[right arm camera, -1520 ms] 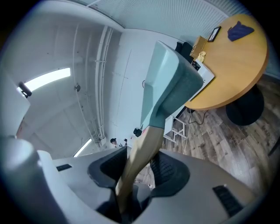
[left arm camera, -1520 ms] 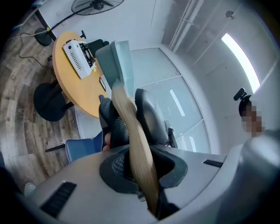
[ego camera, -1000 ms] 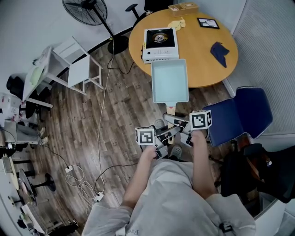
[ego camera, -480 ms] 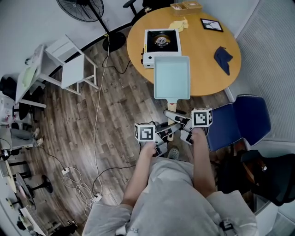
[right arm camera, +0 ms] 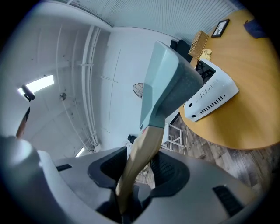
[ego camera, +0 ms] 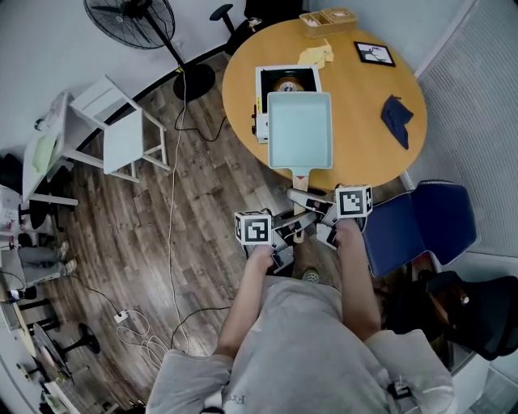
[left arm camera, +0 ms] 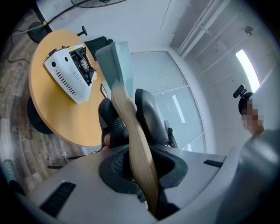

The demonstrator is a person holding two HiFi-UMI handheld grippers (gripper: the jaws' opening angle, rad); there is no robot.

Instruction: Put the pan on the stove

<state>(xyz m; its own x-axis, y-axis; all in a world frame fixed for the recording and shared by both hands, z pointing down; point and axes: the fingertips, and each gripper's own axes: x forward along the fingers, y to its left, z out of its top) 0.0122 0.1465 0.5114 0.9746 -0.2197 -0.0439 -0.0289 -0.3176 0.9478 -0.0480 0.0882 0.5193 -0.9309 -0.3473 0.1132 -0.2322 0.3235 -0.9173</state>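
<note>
The left tongs [ego camera: 285, 232] and the right tongs [ego camera: 312, 208] are both pinching the wooden handle [ego camera: 299, 175], holding the pan [ego camera: 300, 129] in air just ahead of them, partly over the stove [ego camera: 285, 79] on the desk [ego camera: 356, 105]. Probably next: slightly forward, then lowering.

The stove [ego camera: 285, 79] is partly covered from above by the pan [ego camera: 299, 129], which is held over the near side of the table [ego camera: 356, 105]. Bare wood is seen right of the stove, up to the blue cloth [ego camera: 397, 120]. The far rim is crowded by a yellow thing [ego camera: 316, 55], a picture frame [ego camera: 373, 53] and a wooden box [ego camera: 328, 18]. The right side is blocked by a blue chair [ego camera: 422, 222]. Open floor [ego camera: 202, 186] is left on the left side, crossed by a cable [ego camera: 172, 202].
</note>
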